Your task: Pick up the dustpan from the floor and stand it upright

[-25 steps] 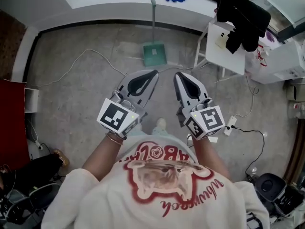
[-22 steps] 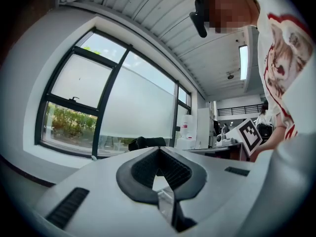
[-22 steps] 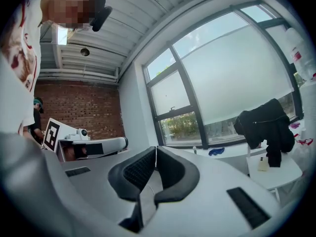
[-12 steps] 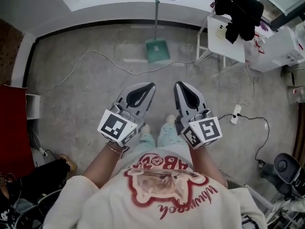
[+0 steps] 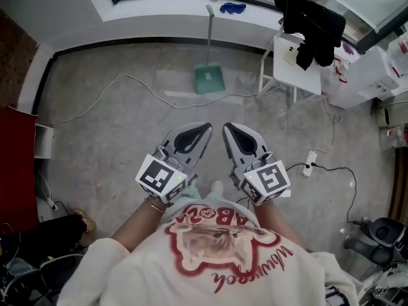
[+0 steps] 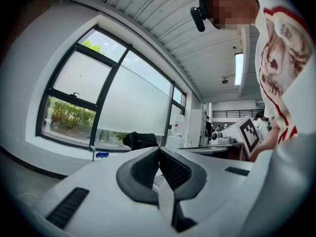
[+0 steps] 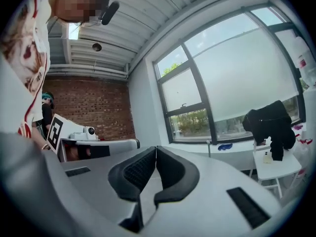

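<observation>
Left tongs [image 5: 206, 127], right tongs [image 5: 227, 127]; dustpan [image 5: 209, 80] distant

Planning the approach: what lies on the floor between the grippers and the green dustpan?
Only a thin white cable crossing bare floor, between the left gripper, right gripper and the dustpan; the head view shows it.

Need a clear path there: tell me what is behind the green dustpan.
Behind the green dustpan stands the white wall with its black baseboard; a blue item lies on the window sill above. The pan covers the floor right behind it.
</observation>
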Available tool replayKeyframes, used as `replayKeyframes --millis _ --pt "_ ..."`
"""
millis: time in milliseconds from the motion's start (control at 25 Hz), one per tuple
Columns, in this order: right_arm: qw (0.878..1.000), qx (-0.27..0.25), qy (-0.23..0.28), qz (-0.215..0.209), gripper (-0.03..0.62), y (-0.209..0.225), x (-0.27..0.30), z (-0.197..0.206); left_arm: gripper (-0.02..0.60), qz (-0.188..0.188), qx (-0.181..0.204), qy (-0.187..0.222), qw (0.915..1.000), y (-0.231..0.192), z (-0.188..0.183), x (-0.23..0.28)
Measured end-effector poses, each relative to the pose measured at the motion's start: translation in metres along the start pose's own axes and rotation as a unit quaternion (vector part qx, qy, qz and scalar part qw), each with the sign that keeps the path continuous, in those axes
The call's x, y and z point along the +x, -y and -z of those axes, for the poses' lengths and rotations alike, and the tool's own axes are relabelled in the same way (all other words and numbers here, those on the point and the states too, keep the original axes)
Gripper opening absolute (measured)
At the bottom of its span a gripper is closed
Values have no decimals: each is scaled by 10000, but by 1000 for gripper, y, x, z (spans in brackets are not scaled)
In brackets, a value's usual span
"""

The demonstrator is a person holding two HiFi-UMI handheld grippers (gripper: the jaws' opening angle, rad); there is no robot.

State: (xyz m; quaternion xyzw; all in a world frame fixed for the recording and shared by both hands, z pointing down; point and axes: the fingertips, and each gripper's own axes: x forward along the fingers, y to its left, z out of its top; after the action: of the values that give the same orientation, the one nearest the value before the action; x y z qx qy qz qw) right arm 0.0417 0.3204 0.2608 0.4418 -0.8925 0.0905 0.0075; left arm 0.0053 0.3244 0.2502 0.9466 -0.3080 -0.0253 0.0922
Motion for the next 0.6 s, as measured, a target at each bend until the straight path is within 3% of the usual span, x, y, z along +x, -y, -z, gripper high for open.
replayKeyframes --millis 200,600 --pt "9999 -111 -43 32 25 3 -9 -4 21 54 187 -25 9998 10 -9 6" --pt "9998 -75 -37 206 25 11 -14 -3 21 159 194 -55 9997 13 -7 12"
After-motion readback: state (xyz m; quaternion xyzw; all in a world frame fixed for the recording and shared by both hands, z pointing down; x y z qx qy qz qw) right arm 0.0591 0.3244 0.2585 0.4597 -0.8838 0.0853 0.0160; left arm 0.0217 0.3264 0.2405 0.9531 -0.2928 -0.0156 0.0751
